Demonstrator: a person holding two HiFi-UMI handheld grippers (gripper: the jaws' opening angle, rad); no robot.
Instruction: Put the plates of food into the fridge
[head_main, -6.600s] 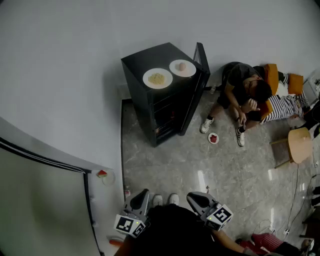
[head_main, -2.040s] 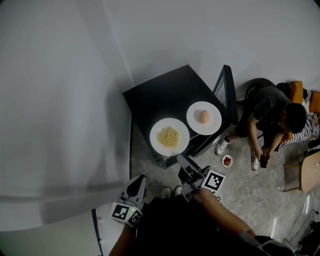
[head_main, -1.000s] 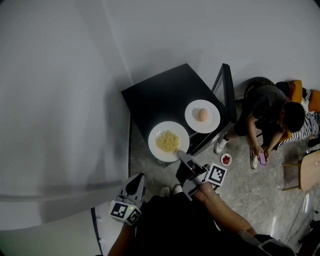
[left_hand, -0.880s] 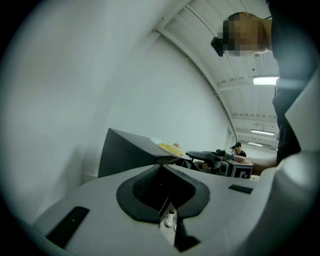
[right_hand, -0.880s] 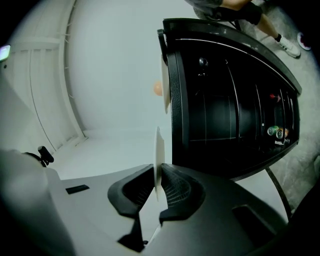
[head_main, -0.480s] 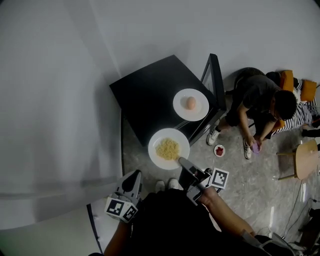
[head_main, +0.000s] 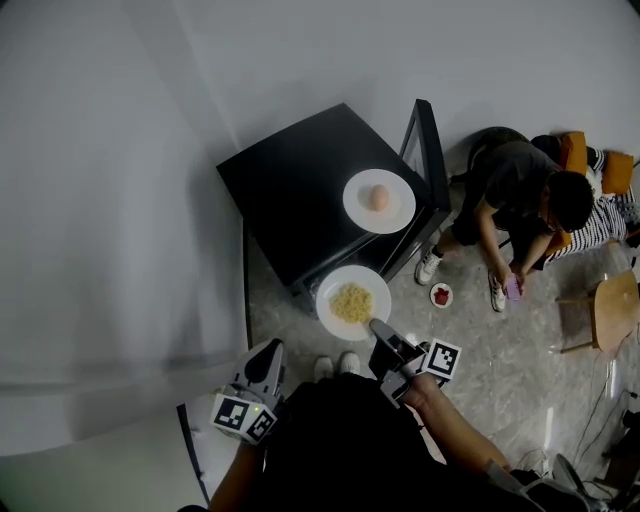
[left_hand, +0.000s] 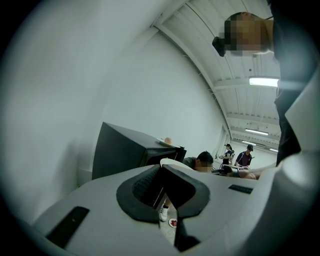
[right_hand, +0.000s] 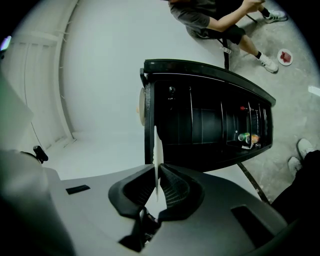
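Note:
A white plate of yellow noodles (head_main: 353, 302) hangs in front of the black fridge (head_main: 300, 200), off its top. My right gripper (head_main: 380, 330) holds the plate's near rim. In the right gripper view the plate (right_hand: 156, 150) stands edge-on between the closing jaws of that gripper (right_hand: 157, 172), and the pads press on it. A second white plate with an egg (head_main: 378, 200) rests on the fridge top. My left gripper (head_main: 268, 358) hangs low at my left, away from both plates, its jaws together and empty (left_hand: 162, 167).
The fridge door (head_main: 425, 150) stands open to the right, and shelves with a few items show inside (right_hand: 245, 137). A small plate of red food (head_main: 441, 295) lies on the floor. A person (head_main: 520, 200) sits beside the fridge. A wooden stool (head_main: 615, 310) stands at the right.
The noodle plate has come off the fridge top toward me, held by the right gripper. The left gripper has stayed low at my side.

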